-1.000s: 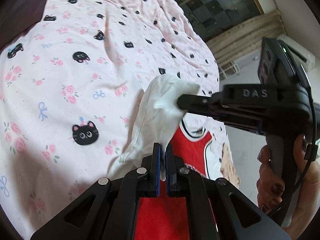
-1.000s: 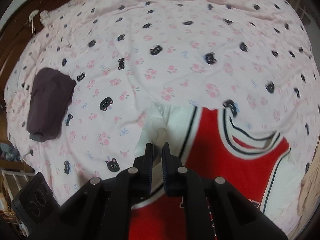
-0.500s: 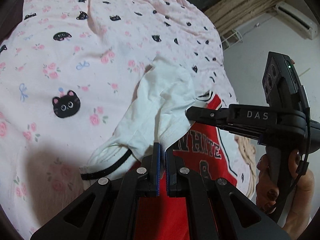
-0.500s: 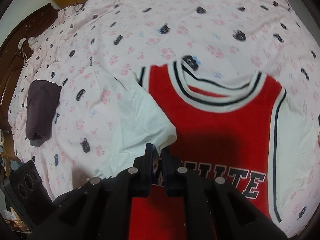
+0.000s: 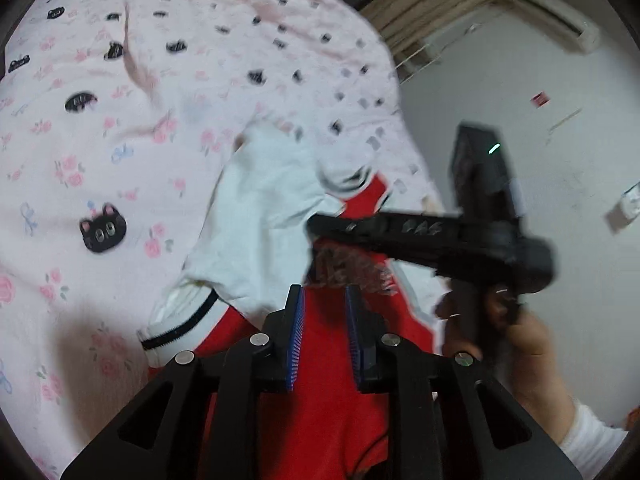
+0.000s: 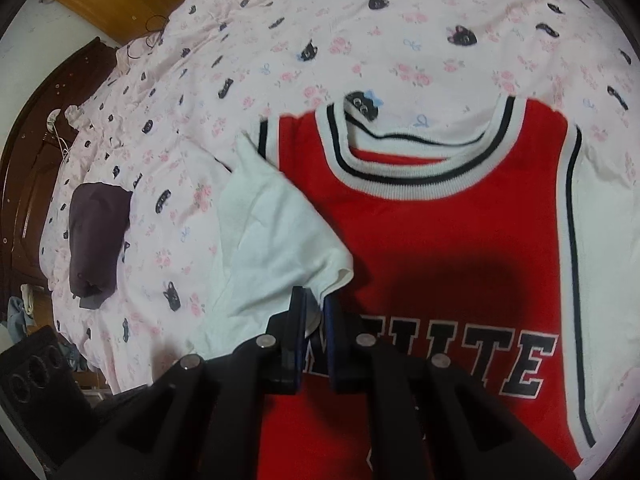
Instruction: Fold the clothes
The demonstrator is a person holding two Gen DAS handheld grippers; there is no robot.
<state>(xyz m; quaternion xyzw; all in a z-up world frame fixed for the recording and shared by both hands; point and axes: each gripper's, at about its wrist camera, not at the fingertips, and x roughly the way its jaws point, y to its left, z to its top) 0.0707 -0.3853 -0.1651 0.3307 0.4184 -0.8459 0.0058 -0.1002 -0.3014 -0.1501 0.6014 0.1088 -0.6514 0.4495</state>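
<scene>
A red jersey point(image 6: 460, 248) with white and black trim and white sleeves lies flat on the pink cat-print bedspread point(image 6: 360, 32). Its white left sleeve point(image 6: 272, 248) is folded over onto the red body; it also shows in the left wrist view point(image 5: 264, 220). My left gripper point(image 5: 323, 312) is open, just above the red fabric point(image 5: 320, 420), holding nothing. My right gripper point(image 6: 313, 316) has its jaws slightly apart with the hem of the white sleeve between them. The right gripper also shows blurred in the left wrist view point(image 5: 316, 226).
A folded dark garment point(image 6: 98, 236) lies on the bedspread to the left. A dark wooden headboard point(image 6: 44, 120) borders the bed's far left. A white wall point(image 5: 520, 92) and an air conditioner point(image 5: 556, 20) stand past the bed edge.
My left gripper has opened and let go of the white sleeve. The sleeve now lies folded onto the red body. My right gripper's jaws have parted slightly.
</scene>
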